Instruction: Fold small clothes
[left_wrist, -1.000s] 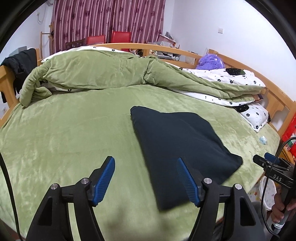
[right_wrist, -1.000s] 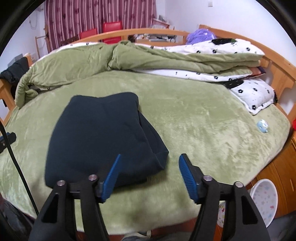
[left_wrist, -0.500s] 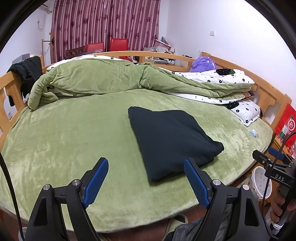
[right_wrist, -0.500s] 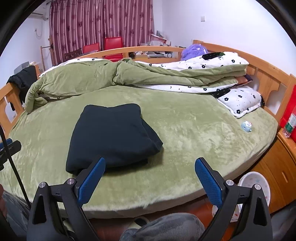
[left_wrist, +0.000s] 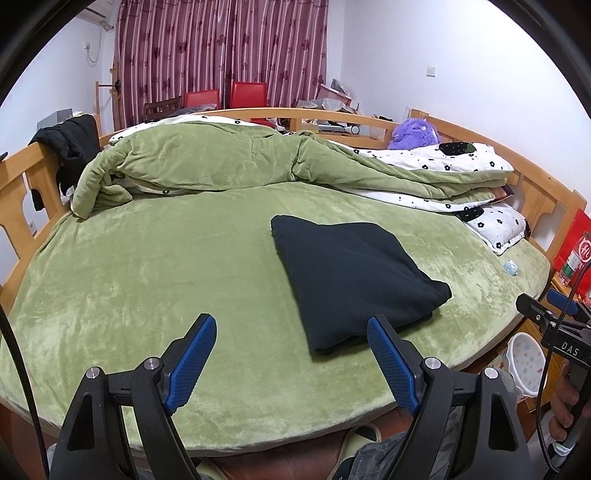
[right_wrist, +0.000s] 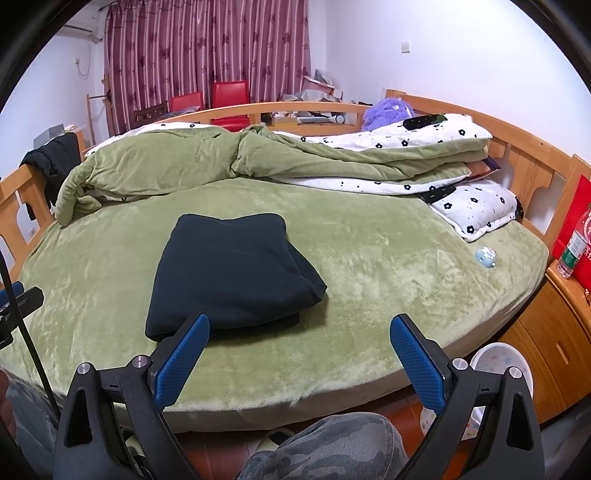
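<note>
A dark navy garment (left_wrist: 351, 273) lies folded into a thick rectangle on the green bed cover (left_wrist: 147, 280); it also shows in the right wrist view (right_wrist: 232, 273). My left gripper (left_wrist: 291, 363) is open and empty, held back over the bed's front edge, short of the garment. My right gripper (right_wrist: 299, 360) is open and empty, wide apart, near the front edge and just below the garment's near corner. The right gripper's body also shows at the right edge of the left wrist view (left_wrist: 554, 325).
A bunched green duvet (left_wrist: 221, 162) and white flowered bedding (right_wrist: 424, 140) lie along the far side. A flowered pillow (right_wrist: 476, 206) and a small blue toy (right_wrist: 485, 257) sit at the right. A wooden frame (left_wrist: 22, 188) rings the bed. A white bin (right_wrist: 495, 362) stands on the floor.
Both grippers have pulled back and up from the garment toward the bed's front edge, and their jaws have opened wider. The folded garment stays where it was.
</note>
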